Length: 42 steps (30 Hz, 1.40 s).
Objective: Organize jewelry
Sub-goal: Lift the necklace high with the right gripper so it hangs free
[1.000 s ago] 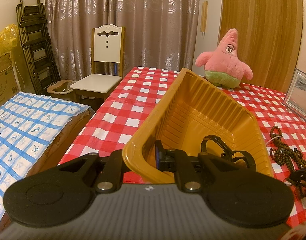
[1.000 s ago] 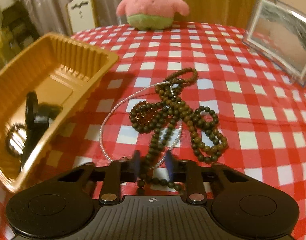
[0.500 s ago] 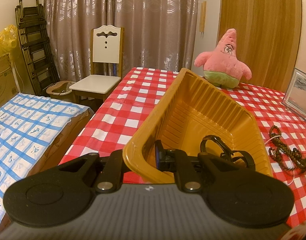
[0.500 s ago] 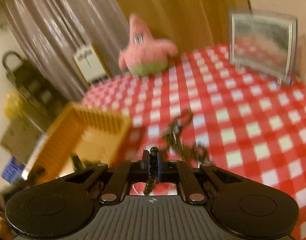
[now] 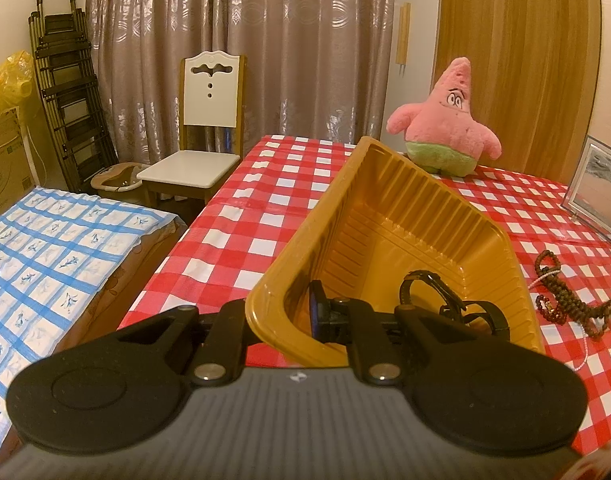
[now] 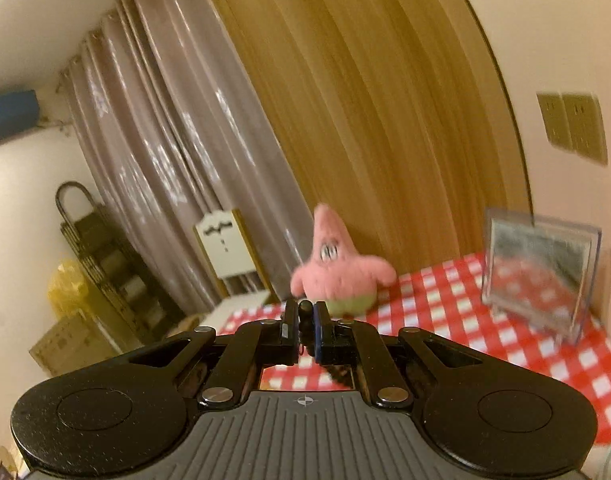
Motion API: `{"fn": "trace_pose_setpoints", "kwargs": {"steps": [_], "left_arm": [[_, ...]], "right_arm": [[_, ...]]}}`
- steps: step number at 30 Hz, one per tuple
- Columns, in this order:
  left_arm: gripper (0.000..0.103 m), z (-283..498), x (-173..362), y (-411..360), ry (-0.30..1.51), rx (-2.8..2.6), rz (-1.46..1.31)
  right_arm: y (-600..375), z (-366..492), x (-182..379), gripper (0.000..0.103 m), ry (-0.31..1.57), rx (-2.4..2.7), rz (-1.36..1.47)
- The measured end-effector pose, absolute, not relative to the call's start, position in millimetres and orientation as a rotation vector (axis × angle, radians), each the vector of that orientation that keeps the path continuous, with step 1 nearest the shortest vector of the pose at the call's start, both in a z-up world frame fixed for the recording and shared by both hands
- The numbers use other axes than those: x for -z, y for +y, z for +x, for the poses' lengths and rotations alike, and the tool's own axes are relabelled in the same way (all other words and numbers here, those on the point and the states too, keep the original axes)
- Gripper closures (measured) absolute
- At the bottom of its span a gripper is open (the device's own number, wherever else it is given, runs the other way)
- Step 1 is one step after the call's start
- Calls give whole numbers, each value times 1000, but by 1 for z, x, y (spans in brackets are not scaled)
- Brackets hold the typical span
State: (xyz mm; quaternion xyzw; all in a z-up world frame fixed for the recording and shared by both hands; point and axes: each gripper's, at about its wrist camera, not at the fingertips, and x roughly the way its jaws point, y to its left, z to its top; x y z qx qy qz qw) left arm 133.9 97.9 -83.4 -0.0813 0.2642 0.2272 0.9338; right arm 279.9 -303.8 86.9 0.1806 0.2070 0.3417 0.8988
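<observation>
Two grippers: left [image 5: 281, 316] fingers clamp one tray [image 5: 389, 208], right [image 6: 304, 322] pinch beads [image 6: 304, 307].

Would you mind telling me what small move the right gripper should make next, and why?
Probably carry it leftward over the yellow tray. The right gripper is shut on a dark bead strand, while the left gripper clamps the tray's near wall, steadying it.

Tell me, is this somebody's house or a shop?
Probably somebody's house: a checkered tablecloth on the table, a pink star plush toy, long curtains and a dining chair.
</observation>
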Motion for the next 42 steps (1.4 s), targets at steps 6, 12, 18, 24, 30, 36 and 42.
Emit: {"fn": "trace_pose_setpoints", "kwargs": {"steps": [6, 12, 18, 24, 30, 36, 42], "left_arm": [[92, 134, 84, 98, 541, -465, -166], [92, 135, 84, 98, 539, -464, -165], [92, 136, 84, 98, 538, -462, -164], [92, 136, 84, 97, 536, -461, -160], [92, 136, 84, 97, 536, -461, -160], [92, 136, 84, 97, 536, -461, -160], [92, 136, 84, 97, 536, -461, -160]], "right_arm": [[-316, 280, -121, 96, 331, -726, 398], [-329, 273, -156, 96, 214, -751, 399], [-331, 271, -182, 96, 123, -756, 377], [-328, 266, -198, 96, 55, -763, 355], [-322, 260, -207, 96, 47, -772, 328], [-314, 256, -207, 96, 76, -826, 329], [-299, 257, -213, 96, 126, -898, 326]]}}
